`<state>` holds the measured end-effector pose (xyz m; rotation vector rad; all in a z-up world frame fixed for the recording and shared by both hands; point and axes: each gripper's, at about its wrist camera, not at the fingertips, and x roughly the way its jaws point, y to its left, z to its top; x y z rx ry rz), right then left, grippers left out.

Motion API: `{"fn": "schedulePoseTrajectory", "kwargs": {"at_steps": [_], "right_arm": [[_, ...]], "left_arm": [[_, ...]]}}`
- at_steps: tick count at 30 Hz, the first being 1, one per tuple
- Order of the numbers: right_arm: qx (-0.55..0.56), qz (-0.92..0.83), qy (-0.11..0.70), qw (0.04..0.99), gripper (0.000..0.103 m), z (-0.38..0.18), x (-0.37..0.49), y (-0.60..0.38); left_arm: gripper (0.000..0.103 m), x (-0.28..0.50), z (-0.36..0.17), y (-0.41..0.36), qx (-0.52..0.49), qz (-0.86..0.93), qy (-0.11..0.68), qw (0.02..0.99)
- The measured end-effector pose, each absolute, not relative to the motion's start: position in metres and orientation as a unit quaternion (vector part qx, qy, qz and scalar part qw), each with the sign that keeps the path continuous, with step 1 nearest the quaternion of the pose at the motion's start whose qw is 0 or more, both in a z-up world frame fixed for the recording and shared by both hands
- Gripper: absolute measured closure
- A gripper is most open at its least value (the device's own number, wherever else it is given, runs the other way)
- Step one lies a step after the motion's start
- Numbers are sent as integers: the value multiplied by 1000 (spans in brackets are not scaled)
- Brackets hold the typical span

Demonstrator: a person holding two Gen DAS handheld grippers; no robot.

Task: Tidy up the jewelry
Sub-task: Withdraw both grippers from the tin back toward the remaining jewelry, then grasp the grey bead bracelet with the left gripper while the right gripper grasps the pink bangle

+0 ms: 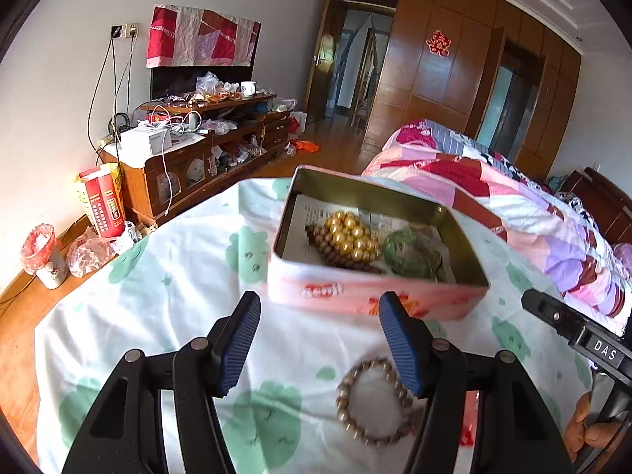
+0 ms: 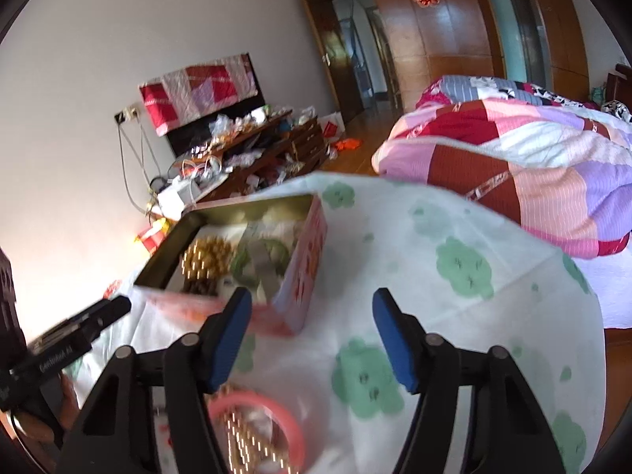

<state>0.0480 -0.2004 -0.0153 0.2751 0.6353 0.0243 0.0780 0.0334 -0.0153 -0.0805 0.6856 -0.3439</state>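
A pink tin box (image 1: 367,296) stands open on the white cloth with green prints. It holds gold beads (image 1: 351,235), a brown bead string (image 1: 335,252) and a green bangle (image 1: 407,252). My left gripper (image 1: 320,339) is open and empty, just short of the box. A tan bead bracelet (image 1: 373,403) lies under its right finger. My right gripper (image 2: 312,335) is open and empty to the right of the box (image 2: 304,276). A pink bangle (image 2: 292,430) and a gold chain (image 2: 245,442) lie under its left finger. The right wrist view is blurred.
A bed with a patchwork quilt (image 1: 513,205) lies to the right. A cluttered wooden TV cabinet (image 1: 197,158) stands along the far wall. A red bag (image 1: 100,201) and a small bin (image 1: 43,252) are on the floor at left.
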Motion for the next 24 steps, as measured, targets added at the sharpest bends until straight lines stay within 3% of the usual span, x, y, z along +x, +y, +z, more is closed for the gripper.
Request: {"fn": "schedulePoseTrajectory", "kwargs": {"at_steps": [4, 22, 24], "right_arm": [[140, 36, 346, 927, 52, -30, 39, -198], [81, 60, 413, 905, 58, -44, 26, -180], [77, 64, 421, 901, 58, -47, 28, -177]], "left_arm": [[40, 72, -22, 43, -45, -165, 354, 919], [40, 67, -46, 16, 26, -192, 438, 878], [44, 68, -50, 13, 35, -183, 447, 875]]}}
